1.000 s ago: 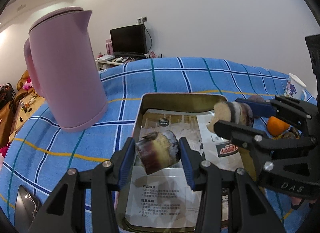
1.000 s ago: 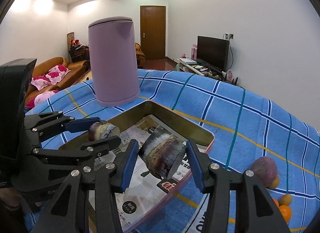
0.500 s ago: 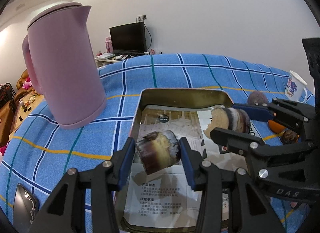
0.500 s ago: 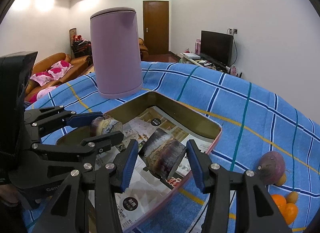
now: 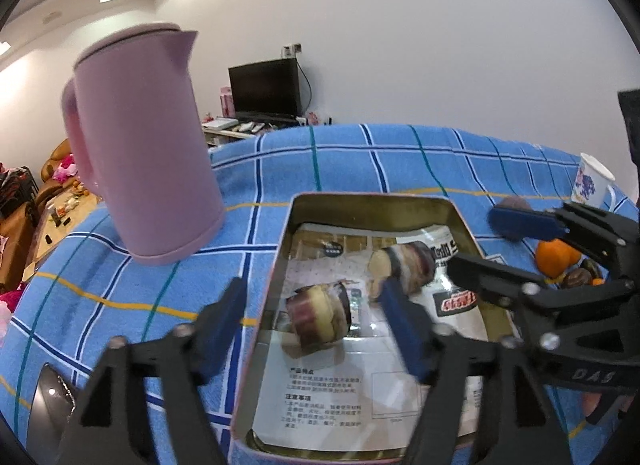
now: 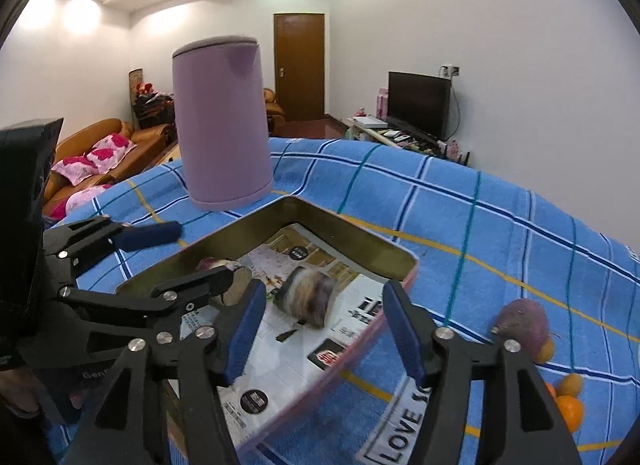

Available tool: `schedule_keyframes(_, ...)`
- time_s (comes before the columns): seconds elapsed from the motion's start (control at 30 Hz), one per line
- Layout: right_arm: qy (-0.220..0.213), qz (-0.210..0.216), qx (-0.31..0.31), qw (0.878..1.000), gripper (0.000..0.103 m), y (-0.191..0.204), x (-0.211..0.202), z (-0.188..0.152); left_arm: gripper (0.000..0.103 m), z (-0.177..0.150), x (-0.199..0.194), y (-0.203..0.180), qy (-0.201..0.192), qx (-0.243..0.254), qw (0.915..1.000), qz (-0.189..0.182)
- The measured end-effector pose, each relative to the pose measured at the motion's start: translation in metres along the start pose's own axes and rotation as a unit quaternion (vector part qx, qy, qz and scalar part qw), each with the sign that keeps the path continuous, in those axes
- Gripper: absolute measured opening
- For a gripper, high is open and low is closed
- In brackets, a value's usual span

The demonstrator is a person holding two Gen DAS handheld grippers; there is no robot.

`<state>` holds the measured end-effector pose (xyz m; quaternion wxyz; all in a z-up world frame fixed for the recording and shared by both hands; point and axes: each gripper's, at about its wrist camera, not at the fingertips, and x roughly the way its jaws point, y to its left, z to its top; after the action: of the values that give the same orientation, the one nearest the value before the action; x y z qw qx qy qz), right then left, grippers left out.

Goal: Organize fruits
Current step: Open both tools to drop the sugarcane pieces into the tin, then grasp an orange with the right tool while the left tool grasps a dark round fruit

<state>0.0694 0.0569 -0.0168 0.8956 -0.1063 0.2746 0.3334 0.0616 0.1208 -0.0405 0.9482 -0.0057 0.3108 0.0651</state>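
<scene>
We find the left gripper (image 5: 316,313) spread wide, holding nothing — a cut piece of purple fruit (image 5: 319,319) lies between its fingers on the paper lining of the metal tray (image 5: 370,201). The right gripper (image 6: 324,325) likewise stands wide and empty, a second cut piece (image 6: 308,297) lying in the tray ahead of it. A pink kettle (image 5: 144,145) stands beside the tray on the blue checked counter (image 5: 360,157); a whole purple fruit (image 6: 522,325) and oranges (image 6: 568,411) lie apart — to the right.
</scene>
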Motion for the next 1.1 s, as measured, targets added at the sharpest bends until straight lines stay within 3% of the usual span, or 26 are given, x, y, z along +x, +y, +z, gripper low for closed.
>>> schedule_keyframes(0.23,0.005,-0.049,0.0,0.999,0.068,-0.016,-0.045,-0.017,0.08,-0.002,-0.024,-0.017,-0.026,0.011,0.9994,-0.02)
schedule_keyframes(0.47,0.021,-0.123,0.043,0.991,0.068,-0.066,-0.099,-0.066,0.084,-0.007,-0.038,-0.049,-0.031,0.02,0.9977,-0.056)
schedule_keyframes(0.6,0.039,-0.141,0.073,0.987,0.068,-0.091,-0.115,-0.089,0.091,-0.012,-0.04,-0.075,-0.03,0.033,0.9963,-0.073)
schedule_keyframes(0.7,0.045,-0.143,0.082,0.985,0.067,-0.098,-0.119,-0.098,0.091,-0.014,-0.036,-0.093,-0.021,0.043,0.9951,-0.086)
schedule_keyframes(0.77,0.05,-0.136,0.081,0.986,0.063,-0.098,-0.118,-0.101,0.091,-0.015,-0.035,-0.103,-0.018,0.051,0.9944,-0.09)
schedule_keyframes(0.83,0.056,-0.13,0.077,0.987,0.052,-0.096,-0.115,-0.101,0.091,-0.015,-0.035,-0.111,-0.015,0.058,0.994,-0.092)
schedule_keyframes(1.1,0.079,-0.122,0.075,0.987,0.05,-0.097,-0.098,-0.101,0.091,-0.012,-0.031,-0.122,-0.007,0.063,0.9935,-0.095)
